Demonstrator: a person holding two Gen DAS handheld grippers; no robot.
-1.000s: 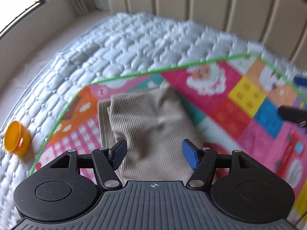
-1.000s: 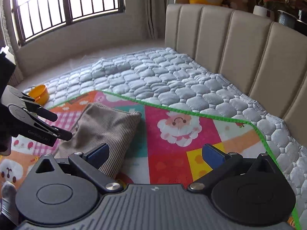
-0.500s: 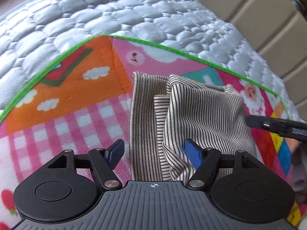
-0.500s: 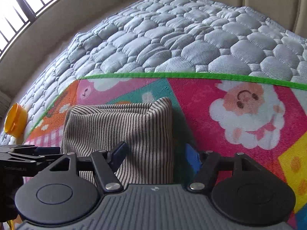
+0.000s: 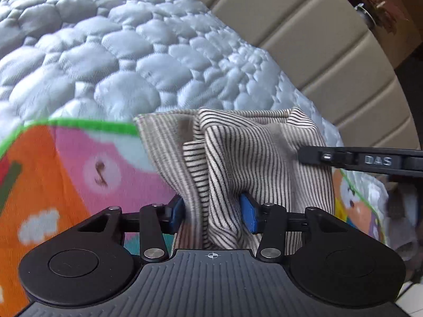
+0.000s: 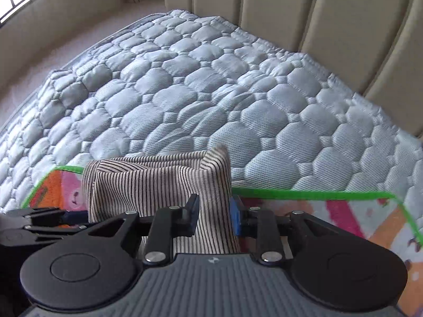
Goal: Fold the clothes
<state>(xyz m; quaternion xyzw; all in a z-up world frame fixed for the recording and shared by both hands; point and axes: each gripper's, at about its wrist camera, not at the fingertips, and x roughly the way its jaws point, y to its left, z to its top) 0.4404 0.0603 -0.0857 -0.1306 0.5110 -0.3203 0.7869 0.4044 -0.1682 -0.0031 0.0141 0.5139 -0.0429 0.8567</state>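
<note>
Both jaws have just been closing on the striped garment (image 5: 238,163) above the play mat (image 5: 79,163): our left gripper (image 5: 212,212) pinches bunched folds, our right gripper (image 6: 212,212) one edge. We judge it soft and limp; grip near corners.

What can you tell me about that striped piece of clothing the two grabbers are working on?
The striped garment is a soft, ribbed-looking knit, beige with thin dark stripes. It is bunched into folds, layers overlapping, its far edge raised. It sits on a colourful play mat with a green border, on a grey quilted bed cover. The left gripper has a gathered fold between its blue pads, and the right gripper pinches its other side. Both sets of jaws have just been closing on the cloth.
</note>
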